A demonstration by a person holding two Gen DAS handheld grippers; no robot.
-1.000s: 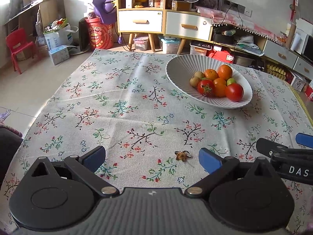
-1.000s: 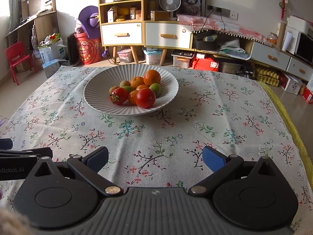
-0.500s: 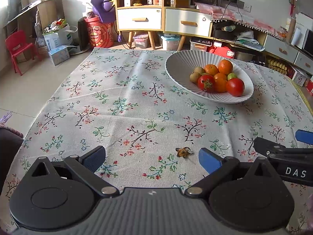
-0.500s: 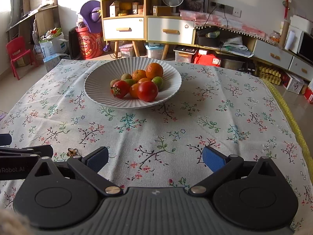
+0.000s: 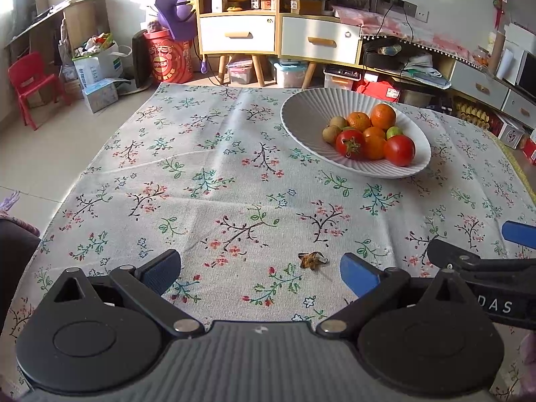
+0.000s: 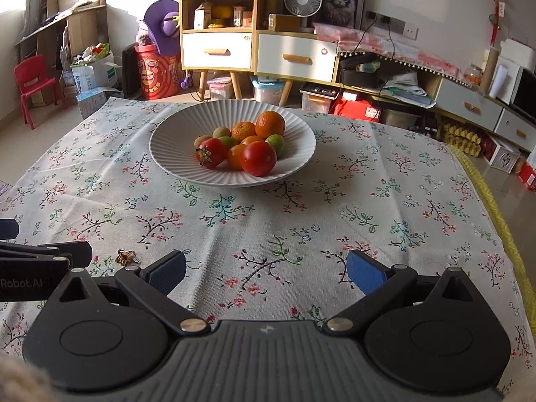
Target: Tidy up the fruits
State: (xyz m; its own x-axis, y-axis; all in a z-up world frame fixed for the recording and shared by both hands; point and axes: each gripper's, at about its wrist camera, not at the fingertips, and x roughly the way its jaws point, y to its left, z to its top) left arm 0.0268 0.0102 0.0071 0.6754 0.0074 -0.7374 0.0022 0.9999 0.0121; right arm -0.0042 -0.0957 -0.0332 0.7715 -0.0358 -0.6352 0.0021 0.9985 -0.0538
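Note:
A white ribbed bowl [image 5: 301, 114] [image 6: 167, 154] stands on the flowered tablecloth [image 5: 201, 167], at the far right in the left wrist view and centred in the right wrist view. It holds two red tomatoes [image 6: 258, 158], several oranges [image 6: 270, 124], small green fruits [image 6: 276, 143] and brownish fruits [image 5: 331, 133]. My left gripper [image 5: 260, 269] is open and empty, low over the near cloth. My right gripper [image 6: 266, 268] is open and empty beside it; it also shows at the right edge of the left wrist view [image 5: 482, 264].
A small dried brown stem [image 5: 312, 260] [image 6: 125, 256] lies on the cloth between my left fingers. Behind the table are drawer cabinets [image 6: 254, 50], a fan [image 6: 301, 0], a red bin [image 5: 171, 57], a red chair [image 5: 31, 83] and boxes on the floor.
Both grippers have drawn back slightly and tilted up, so the bowl sits lower in both views. The jaws stay open. Nothing on the table has moved.

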